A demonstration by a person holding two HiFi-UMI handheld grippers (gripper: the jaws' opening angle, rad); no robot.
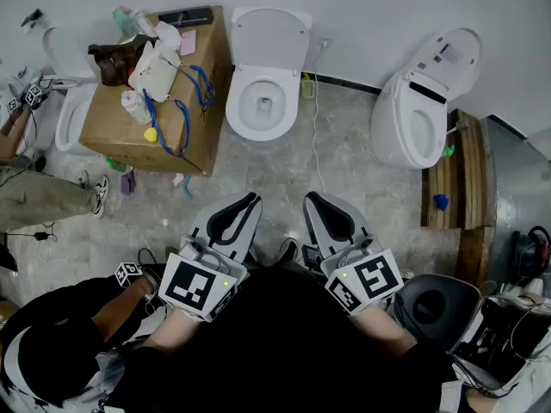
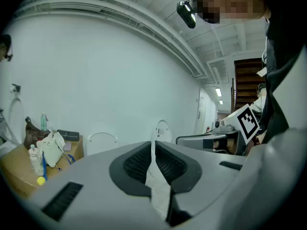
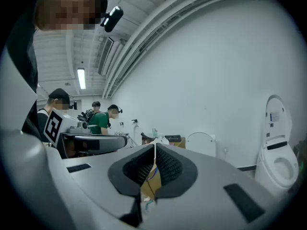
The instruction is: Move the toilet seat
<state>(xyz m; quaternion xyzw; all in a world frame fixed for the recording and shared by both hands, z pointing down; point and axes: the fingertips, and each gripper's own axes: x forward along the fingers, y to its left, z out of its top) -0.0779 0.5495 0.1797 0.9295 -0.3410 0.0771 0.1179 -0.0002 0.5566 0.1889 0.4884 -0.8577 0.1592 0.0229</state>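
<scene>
**Toilet seat, white, middle toilet: both jaws closed, nothing held**

Item: toilet seat (image 1: 239, 114), a white oval ring, glossy, lying flat on the bowl of the middle toilet (image 1: 263, 103). Its lid (image 1: 271, 31), white and rounded, stands raised against the pale wall behind.

Location: straight ahead of both pairs of jaws and well apart from them, a little nearer the line of the left pair.

Left gripper (image 1: 251, 198): jaws pressed together, the ribbed dark pads meeting, nothing between them.

Right gripper (image 1: 310, 197): the same, jaws together and empty. The two grippers sit side by side, near level.

Surroundings:
- Cardboard box (image 1: 129, 136), ahead and left of the left jaws, just beside the middle toilet's left flank. It is heaped with bottles, a white bag and blue cords.
- Second toilet (image 1: 69, 114), white, further left, partly hidden by the box.
- Third toilet (image 1: 409, 123), ahead and right of the right jaws, lid up, set askew beside a wooden pallet (image 1: 452, 179).
- Thin cable (image 1: 316, 144), lying on the grey floor (image 1: 362, 205) between the middle toilet's right side and the right jaws.
- A person's shoe (image 1: 99, 194) and trouser leg, far left of the left jaws.
</scene>
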